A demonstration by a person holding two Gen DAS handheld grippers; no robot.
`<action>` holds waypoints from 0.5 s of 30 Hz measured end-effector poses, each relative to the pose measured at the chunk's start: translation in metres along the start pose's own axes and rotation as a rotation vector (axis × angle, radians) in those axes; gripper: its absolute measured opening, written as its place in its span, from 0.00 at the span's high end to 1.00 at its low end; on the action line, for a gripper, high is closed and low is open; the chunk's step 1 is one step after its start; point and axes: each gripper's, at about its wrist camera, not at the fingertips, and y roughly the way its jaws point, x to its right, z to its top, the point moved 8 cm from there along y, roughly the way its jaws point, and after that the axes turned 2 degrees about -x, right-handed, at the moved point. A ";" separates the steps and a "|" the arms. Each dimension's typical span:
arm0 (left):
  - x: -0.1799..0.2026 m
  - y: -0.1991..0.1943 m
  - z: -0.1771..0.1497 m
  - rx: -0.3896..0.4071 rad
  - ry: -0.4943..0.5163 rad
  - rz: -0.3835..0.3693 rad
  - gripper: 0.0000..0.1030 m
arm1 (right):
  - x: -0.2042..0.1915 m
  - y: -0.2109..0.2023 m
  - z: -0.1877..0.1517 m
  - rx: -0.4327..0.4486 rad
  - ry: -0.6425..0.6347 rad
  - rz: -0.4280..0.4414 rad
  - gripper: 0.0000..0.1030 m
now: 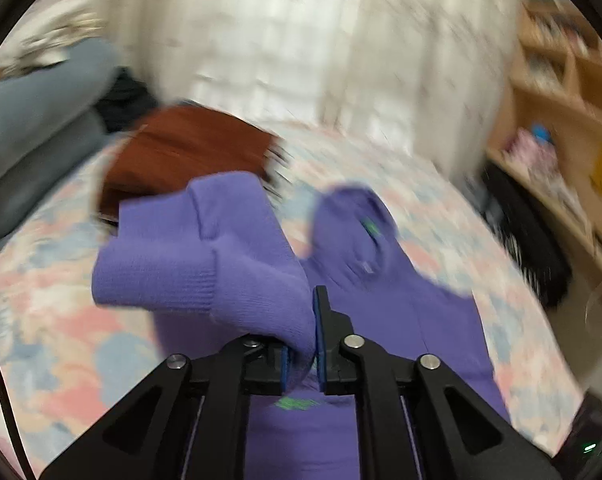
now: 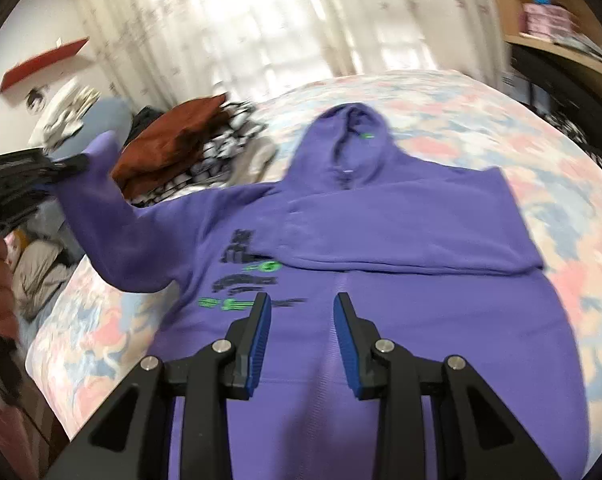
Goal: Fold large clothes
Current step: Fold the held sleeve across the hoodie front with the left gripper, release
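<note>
A purple hoodie with black and green print lies face up on the flowered bed, hood toward the curtains. Its right sleeve is folded across the chest. My left gripper is shut on the cuff of the left sleeve and holds it lifted above the bed; it also shows at the left edge of the right wrist view. My right gripper is open and empty, hovering over the hoodie's lower front.
A stack of folded clothes with a rust-brown garment on top sits on the bed left of the hood. Blue-grey pillows lie at the far left. Wooden shelves stand to the right, curtains behind.
</note>
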 end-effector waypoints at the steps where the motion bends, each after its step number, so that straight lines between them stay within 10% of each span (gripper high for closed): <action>1: 0.021 0.015 -0.012 -0.035 0.036 -0.015 0.81 | 0.009 -0.004 -0.001 0.000 0.015 -0.005 0.68; 5: 0.075 0.076 -0.074 -0.204 0.130 -0.056 0.51 | 0.051 -0.015 -0.009 -0.021 0.073 -0.031 0.68; 8: 0.089 0.102 -0.116 -0.306 0.162 -0.070 0.50 | 0.074 -0.021 -0.015 -0.031 0.102 -0.048 0.68; 15: 0.072 0.087 -0.127 -0.326 0.099 -0.142 0.26 | 0.092 -0.005 -0.026 -0.077 0.137 -0.027 0.59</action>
